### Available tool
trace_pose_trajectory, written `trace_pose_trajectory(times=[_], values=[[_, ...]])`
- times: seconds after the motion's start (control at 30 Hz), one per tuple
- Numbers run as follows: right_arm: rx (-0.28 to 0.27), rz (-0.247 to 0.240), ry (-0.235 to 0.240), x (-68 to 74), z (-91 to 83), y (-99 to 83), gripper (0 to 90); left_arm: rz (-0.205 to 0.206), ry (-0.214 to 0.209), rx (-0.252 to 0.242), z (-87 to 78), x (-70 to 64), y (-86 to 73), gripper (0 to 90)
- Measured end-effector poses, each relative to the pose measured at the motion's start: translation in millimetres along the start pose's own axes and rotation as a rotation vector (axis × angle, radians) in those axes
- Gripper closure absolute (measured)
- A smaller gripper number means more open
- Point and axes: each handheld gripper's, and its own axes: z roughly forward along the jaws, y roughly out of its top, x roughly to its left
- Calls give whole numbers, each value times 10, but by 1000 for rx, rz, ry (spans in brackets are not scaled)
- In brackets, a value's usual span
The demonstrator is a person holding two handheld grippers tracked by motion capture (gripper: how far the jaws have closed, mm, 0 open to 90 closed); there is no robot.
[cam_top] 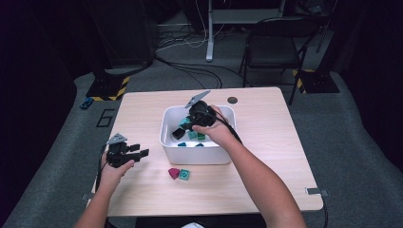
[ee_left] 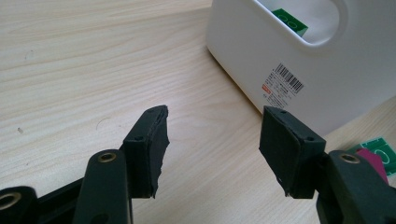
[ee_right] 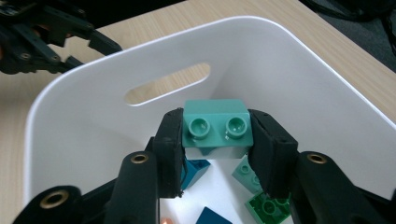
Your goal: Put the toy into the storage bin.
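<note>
Teal brick (ee_right: pixel 215 128) sits clamped across its long axis in my right gripper (ee_right: pixel 215 140), studs facing the camera, above the white bin (ee_right: pixel 289 60), while my left gripper (ee_left: pixel 212 140) idles wide open, empty, beside it.

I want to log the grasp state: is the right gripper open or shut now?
Shut on a block. In the right gripper view, the right gripper has both jaws pressed against the sides of the teal block, held above the white bin.
</note>
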Motion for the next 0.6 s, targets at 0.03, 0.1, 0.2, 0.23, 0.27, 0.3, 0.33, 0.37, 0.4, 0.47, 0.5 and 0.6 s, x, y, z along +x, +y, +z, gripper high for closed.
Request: trace_pose_trajectory(times=[0.03, 0.1, 0.2, 0.23, 0.27, 0.3, 0.33, 0.37, 0.4, 0.47, 0.5, 0.6], values=[[0, 1, -2, -20, 23, -5, 577, 0, 0, 0, 1, -1, 0, 416], [0, 13, -6, -45, 58, -9, 576, 0, -1, 1, 2, 0, 0, 416], [8, 15, -9, -69, 89, -14, 567, 1, -3, 1, 3, -4, 1, 416], [11, 19, -10, -69, 97, -15, 557, 4, -3, 1, 4, -4, 2, 416], [10, 21, -12, -70, 102, -15, 544, 4, -6, 10, 0, -4, 4, 416], [8, 21, -13, -72, 103, -16, 526, 5, -5, 11, 1, -5, 4, 416], [3, 23, -13, -70, 103, -18, 513, 4, -6, 11, 4, -8, 2, 416], [2, 20, -20, -66, 97, -17, 511, 5, -6, 12, 5, -9, 3, 416], [-3, 11, -26, -66, 80, -15, 507, 5, -6, 12, 5, -10, 3, 416], [-22, 19, -17, -63, 30, -10, 503, 5, -6, 12, 5, -10, 3, 416], [-26, 28, -19, -50, 4, -8, 502, 3, -5, 12, 9, -12, 1, 416], [-16, 24, -11, -4, -75, -5, 490, 8, -6, 21, 13, -15, 0, 416]])
